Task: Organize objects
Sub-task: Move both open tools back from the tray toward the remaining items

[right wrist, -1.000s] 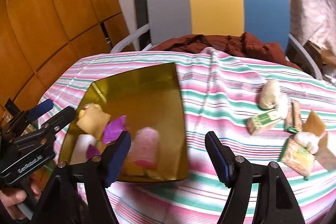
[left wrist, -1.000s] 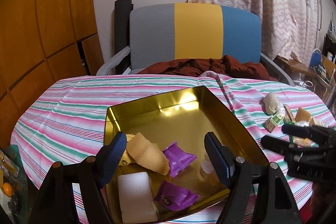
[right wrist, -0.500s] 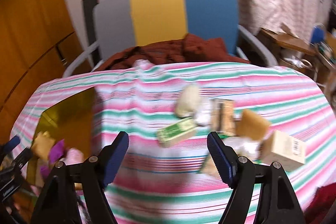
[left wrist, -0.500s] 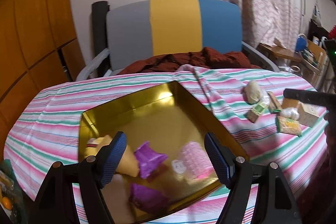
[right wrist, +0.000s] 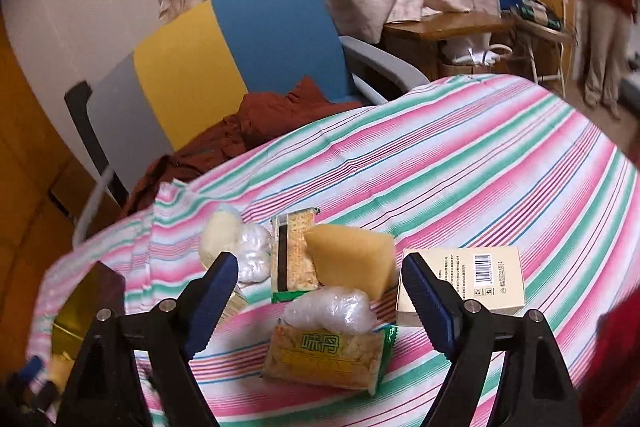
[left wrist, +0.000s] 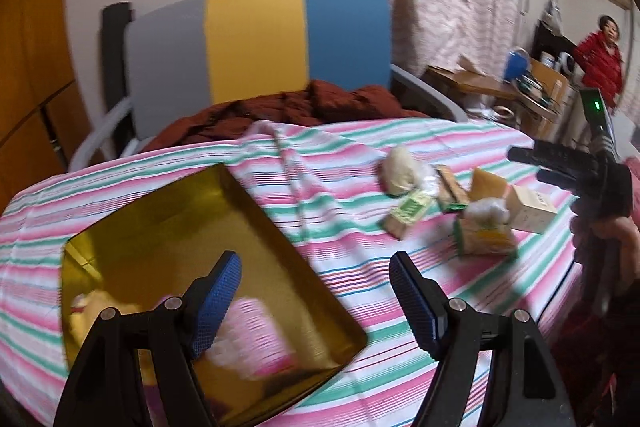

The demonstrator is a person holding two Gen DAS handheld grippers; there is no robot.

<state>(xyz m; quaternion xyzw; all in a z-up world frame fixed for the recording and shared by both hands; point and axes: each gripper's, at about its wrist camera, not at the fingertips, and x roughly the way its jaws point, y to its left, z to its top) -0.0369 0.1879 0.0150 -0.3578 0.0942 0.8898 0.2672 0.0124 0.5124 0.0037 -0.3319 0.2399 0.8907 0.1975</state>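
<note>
Two grippers appear, each with its blue-padded fingers spread wide and nothing between them. In the left wrist view, the left gripper fills the bottom centre of the frame, its left finger over the gold tray, its right finger over the striped cloth. The tray lies at lower left; inside it, blurred, sit a pink item and a pale one at its left wall. At right of centre, well apart from the tray, lies a cluster of packets; at the right edge a hand holds the right gripper, seen from the side. In the right wrist view, the right gripper hangs at bottom centre above that cluster. Nearest, between the fingers, lies a yellow snack pack with a clear bag on its far edge. Beyond are a tan wedge and a cracker pack; a white bun lies to their left, a cream box at right, partly behind the right finger. A tray corner shows at lower left. Farther back stands a grey, yellow and blue chair with a rust-red garment on its seat, and a person in red at far right.
</note>
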